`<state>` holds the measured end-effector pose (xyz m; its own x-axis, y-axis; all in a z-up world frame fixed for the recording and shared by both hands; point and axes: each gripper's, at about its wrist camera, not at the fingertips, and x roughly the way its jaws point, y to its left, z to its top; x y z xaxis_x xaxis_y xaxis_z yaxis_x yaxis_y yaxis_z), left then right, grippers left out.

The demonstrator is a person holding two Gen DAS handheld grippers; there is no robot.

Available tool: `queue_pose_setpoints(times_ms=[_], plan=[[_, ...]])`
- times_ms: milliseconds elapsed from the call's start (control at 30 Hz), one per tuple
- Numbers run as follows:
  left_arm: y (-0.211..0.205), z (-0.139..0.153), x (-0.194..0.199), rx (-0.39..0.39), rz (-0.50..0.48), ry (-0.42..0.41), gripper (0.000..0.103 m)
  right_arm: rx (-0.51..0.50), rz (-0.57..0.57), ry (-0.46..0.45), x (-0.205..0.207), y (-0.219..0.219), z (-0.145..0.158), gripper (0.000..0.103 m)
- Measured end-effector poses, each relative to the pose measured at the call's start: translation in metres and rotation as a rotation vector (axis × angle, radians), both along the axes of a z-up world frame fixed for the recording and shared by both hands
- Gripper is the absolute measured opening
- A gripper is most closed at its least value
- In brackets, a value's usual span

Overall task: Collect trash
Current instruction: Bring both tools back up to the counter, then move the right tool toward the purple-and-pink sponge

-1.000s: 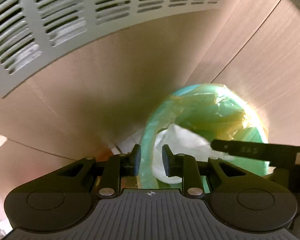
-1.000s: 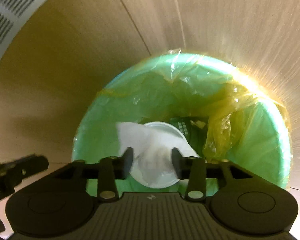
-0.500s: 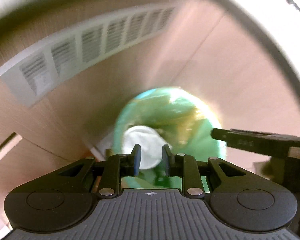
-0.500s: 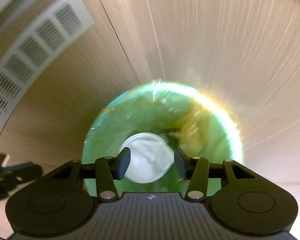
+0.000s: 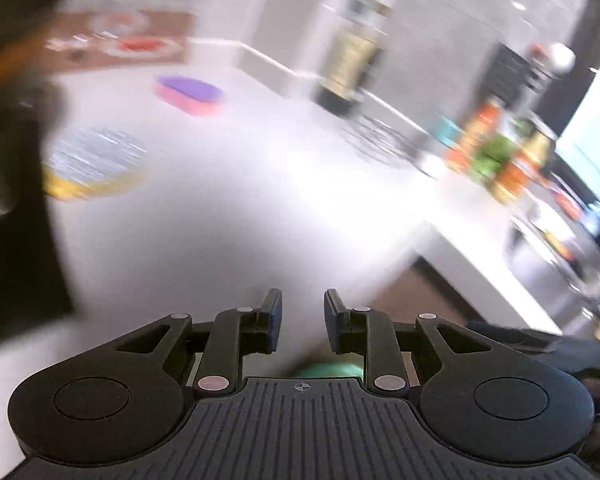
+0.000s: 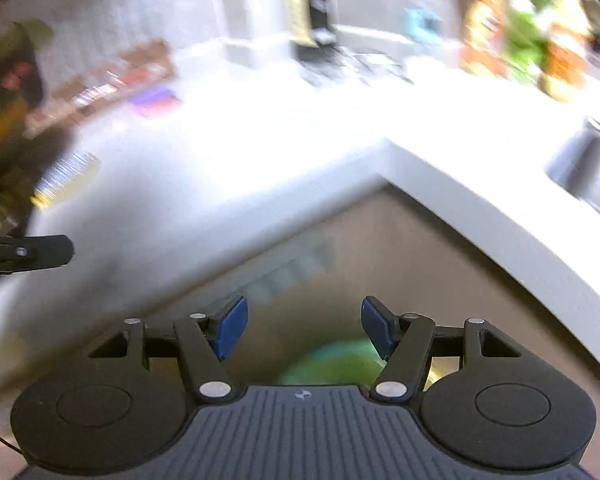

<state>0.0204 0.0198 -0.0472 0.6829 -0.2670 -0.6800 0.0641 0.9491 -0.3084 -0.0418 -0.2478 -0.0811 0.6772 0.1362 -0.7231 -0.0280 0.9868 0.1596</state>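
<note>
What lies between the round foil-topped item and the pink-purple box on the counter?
Bare white counter between foil-topped item and box, in the left wrist view.

A: What's the count?
B: One green bin (image 6: 332, 364) near, one white counter (image 5: 228, 200), one purple-and-pink box (image 5: 188, 94) far left, one foil-topped round (image 5: 96, 160) (blurred).
A: Bottles, far right?
B: Too smeared to count.

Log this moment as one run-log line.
left gripper: open, empty | right gripper: open, empty, jaws just widened | green bin: below | view: white counter
</note>
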Motion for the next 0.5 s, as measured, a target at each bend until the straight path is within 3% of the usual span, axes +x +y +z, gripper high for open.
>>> queue_pose_setpoints(times_ms=[100,233,500], plan=[[0.032,0.005,0.009,0.045,0.082,0.027,0.026,0.004,0.08,-0.037,0.031,0.04,0.02,0.064],[0.071,0.007,0.016,0.088,0.104,0.062,0.026,0.037,0.233,-0.057,0.072,0.106,0.043,0.064],[0.126,0.001,0.023,0.03,0.08,0.071,0.026,0.07,0.405,-0.005,0.166,0.231,0.038,0.064]])
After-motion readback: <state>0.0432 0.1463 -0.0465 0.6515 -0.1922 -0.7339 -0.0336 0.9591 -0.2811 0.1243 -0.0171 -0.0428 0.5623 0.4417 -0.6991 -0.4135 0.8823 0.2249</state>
